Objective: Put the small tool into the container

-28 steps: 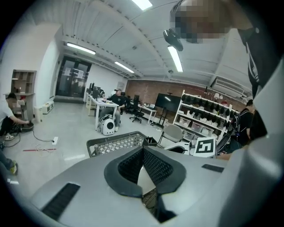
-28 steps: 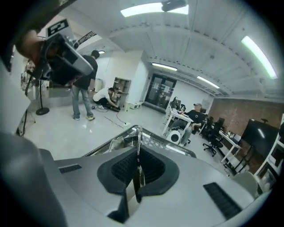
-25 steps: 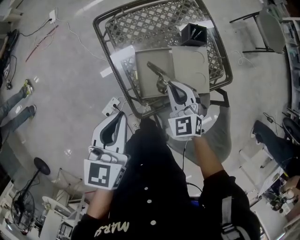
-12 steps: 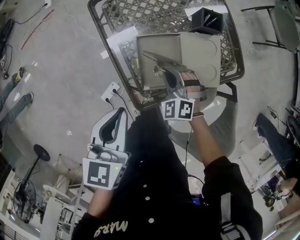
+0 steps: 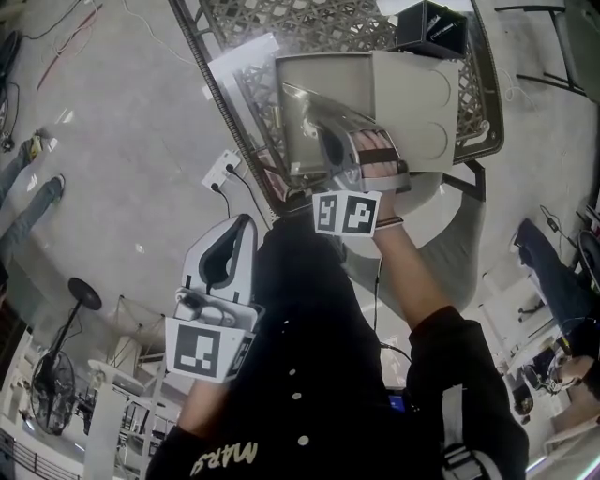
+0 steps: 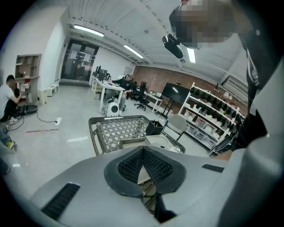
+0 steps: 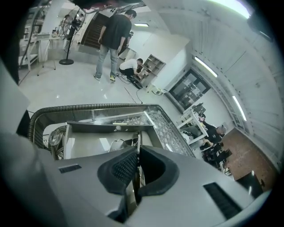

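Because the thin metal blade looks stiff, light and slick, I judge a flat-faced pinch safest. My right tool clamps it so, over the grey container. My left tool hangs closed, holding nothing.

Desk mesh top and black box clipped by head view's upper edge. Small tool blurred there, shape unclear. Right gripper tips lost in same blur; near part of container hidden under it and hand. Right gripper view: tool's lower end hidden behind gripper body. Left gripper body blocks desk's near part.
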Motion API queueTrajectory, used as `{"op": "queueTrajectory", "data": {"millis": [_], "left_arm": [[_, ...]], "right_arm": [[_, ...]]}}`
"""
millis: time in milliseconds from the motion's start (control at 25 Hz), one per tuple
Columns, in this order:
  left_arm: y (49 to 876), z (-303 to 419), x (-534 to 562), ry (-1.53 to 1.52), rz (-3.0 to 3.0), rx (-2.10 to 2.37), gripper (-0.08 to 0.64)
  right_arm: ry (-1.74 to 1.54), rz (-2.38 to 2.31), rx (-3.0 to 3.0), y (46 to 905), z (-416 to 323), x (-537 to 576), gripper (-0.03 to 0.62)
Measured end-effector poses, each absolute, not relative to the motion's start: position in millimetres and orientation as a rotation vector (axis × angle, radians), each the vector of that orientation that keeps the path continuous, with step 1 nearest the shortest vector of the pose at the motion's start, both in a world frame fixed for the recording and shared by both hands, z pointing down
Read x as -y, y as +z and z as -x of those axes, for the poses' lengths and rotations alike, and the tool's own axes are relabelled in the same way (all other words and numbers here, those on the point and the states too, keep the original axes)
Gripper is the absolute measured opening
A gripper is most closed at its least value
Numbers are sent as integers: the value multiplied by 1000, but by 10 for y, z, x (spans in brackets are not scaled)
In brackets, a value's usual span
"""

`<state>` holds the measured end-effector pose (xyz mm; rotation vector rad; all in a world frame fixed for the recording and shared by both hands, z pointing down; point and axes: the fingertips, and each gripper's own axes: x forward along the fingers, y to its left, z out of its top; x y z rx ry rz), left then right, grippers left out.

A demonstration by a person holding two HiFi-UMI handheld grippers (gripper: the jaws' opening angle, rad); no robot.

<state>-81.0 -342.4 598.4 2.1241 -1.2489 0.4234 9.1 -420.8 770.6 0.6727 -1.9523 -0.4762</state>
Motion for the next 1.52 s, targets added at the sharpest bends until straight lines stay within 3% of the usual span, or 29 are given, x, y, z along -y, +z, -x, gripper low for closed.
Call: {"op": "queueTrajectory", "data": {"millis": [680,1040,1520], "left_arm": [[6164,777,3464,397,-2083,1232,25],[6179,796,3391,435,-2085,1233,25],[5673,874,3383,400,-2185,1279,25]], "right_arm": [[-393,-699,1950,8005,-156,4240,23],[-350,-659,1932,8115,-148,4127,118],[-277,-740,1985,7414,-308,3890,135]]}}
